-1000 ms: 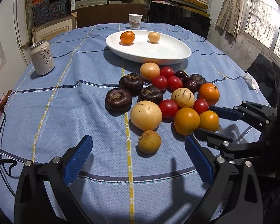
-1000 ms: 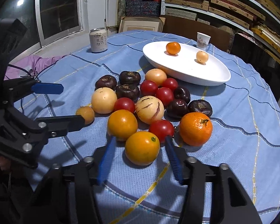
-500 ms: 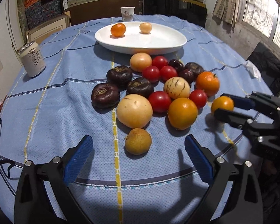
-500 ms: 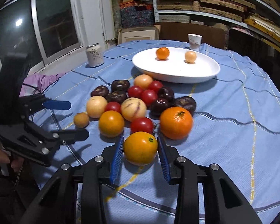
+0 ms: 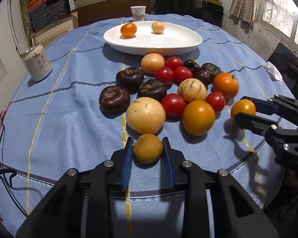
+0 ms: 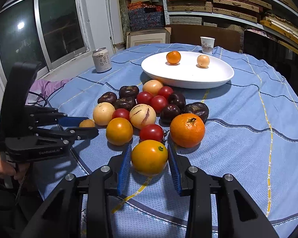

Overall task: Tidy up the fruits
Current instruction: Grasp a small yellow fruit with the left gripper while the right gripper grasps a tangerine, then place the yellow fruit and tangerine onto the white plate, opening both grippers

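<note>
Left gripper [image 5: 148,148]: I am holding it low over the near edge of the table, its blue pads pressing both sides of a small rough brownish-yellow fruit [image 5: 148,147], so it is clamped on that fruit.
Small fruit: it is sitting at the near end of the pile, just in front of a big pale yellow fruit [image 5: 146,115]; whether it is resting on the blue checked tablecloth [image 5: 59,119] or just off it, I cannot tell.
Right gripper [image 6: 150,158]: I am gripping a smooth yellow-orange fruit [image 6: 149,157] with a green stem dot, pads touching it on both sides.
Yellow-orange fruit: it is sitting a little apart from the pile on my right, near a red tomato [image 6: 151,132] and a large tangerine [image 6: 187,130].
Pile: dark purple fruits, red tomatoes, a striped pale melon [image 5: 192,90] and another orange fruit [image 5: 198,118] are crowding together mid-table.
White plate [image 5: 168,45]: it is lying beyond the pile, carrying a tangerine [image 5: 128,29] and a small pale fruit [image 5: 158,27], well apart from each other.
Surroundings: a drink can [image 5: 37,62] is standing at the left; a paper cup [image 5: 137,12] is standing behind the plate.
</note>
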The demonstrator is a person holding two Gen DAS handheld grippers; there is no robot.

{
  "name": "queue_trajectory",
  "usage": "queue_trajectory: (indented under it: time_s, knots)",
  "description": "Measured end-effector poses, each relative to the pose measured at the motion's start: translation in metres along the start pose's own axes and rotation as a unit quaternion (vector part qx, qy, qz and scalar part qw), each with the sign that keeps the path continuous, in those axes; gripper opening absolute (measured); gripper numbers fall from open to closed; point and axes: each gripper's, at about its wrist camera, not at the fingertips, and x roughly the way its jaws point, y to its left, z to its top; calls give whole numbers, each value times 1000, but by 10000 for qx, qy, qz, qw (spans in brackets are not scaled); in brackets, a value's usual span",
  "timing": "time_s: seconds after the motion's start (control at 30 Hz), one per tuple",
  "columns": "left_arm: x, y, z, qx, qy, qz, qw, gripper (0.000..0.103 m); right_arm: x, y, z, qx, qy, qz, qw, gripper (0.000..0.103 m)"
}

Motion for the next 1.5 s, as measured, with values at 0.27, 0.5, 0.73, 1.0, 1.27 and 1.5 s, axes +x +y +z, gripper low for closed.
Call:
queue_trajectory:
  time_s: [0.27, 0.5, 0.73, 1.0, 1.27, 1.5]
  knots:
    - [-5, -7, -6, 54, -64, -90, 9999, 28, 0, 0, 0, 19, -13, -8, 10000, 37]
    - [-12, -4, -5, -25, -142, -176, 9997, 28, -1, 0, 0, 47, -22, -5, 10000, 37]
    - [-33, 2, 12, -46, -398, -240, 9989, 28, -5, -4, 4, 147, 64, -33, 9999, 37]
    - [-56, 21, 95, -78, -1012, -182, 9947, 28, -47, -27, 76, -80, -601, -504, 9969, 37]
    - [15, 37, 193, -291, -598, -464, 9967, 28, -1, -83, 160, 66, -486, -882, 9949, 37]
    - [104, 48, 226, -397, 99, -404, 9983, 28, 81, -117, 192, 56, -52, -1021, 9947, 37]
